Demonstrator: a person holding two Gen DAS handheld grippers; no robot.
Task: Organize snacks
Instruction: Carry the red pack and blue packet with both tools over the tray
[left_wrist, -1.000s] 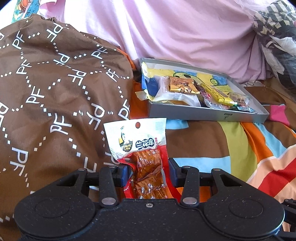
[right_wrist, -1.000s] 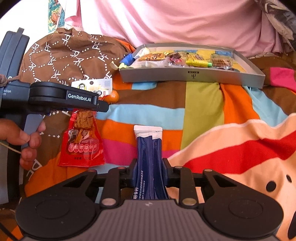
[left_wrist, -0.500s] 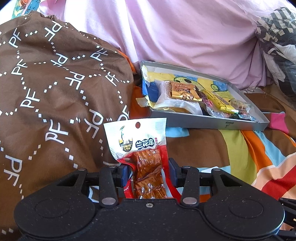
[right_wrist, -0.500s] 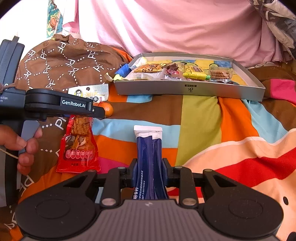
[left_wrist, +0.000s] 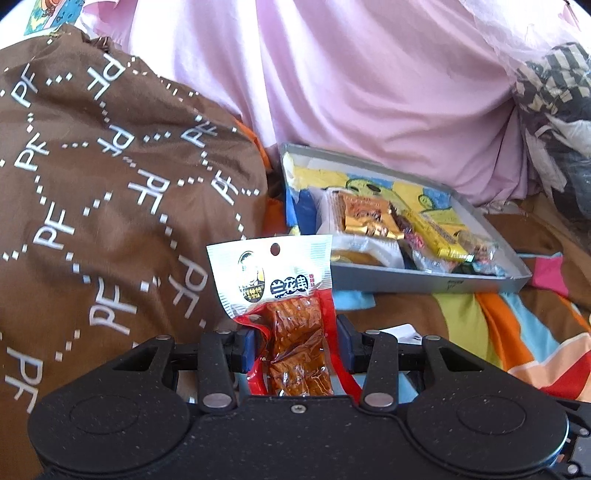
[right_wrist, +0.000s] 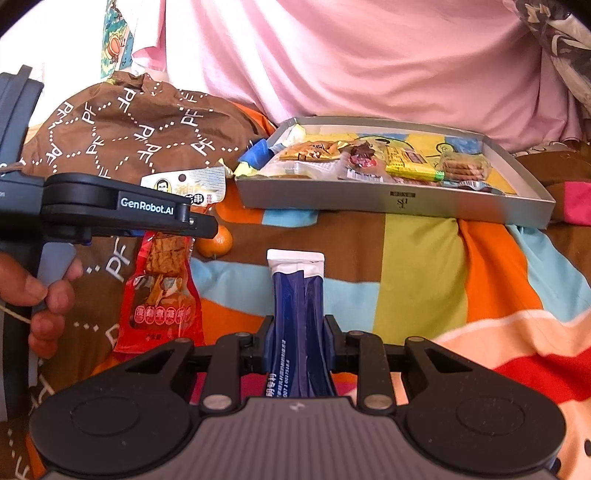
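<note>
Right wrist: pouch base hidden (behind tongs).

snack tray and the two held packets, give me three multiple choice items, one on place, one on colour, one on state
1. Where does the small orange fruit lie?
A. in the grey tray
B. on the striped blanket, outside the tray
C. in the right tool

2. What colour is the packet in the right tool?
A. dark blue with a white top
B. green
C. pink

3. How is the red snack packet held?
A. lying loose on the blanket
B. inside the tray
C. clamped in the left tool

Key: B, it sits on the blanket, short of the grey tray; A, the blue packet shows it; C, both pads press it.
</note>
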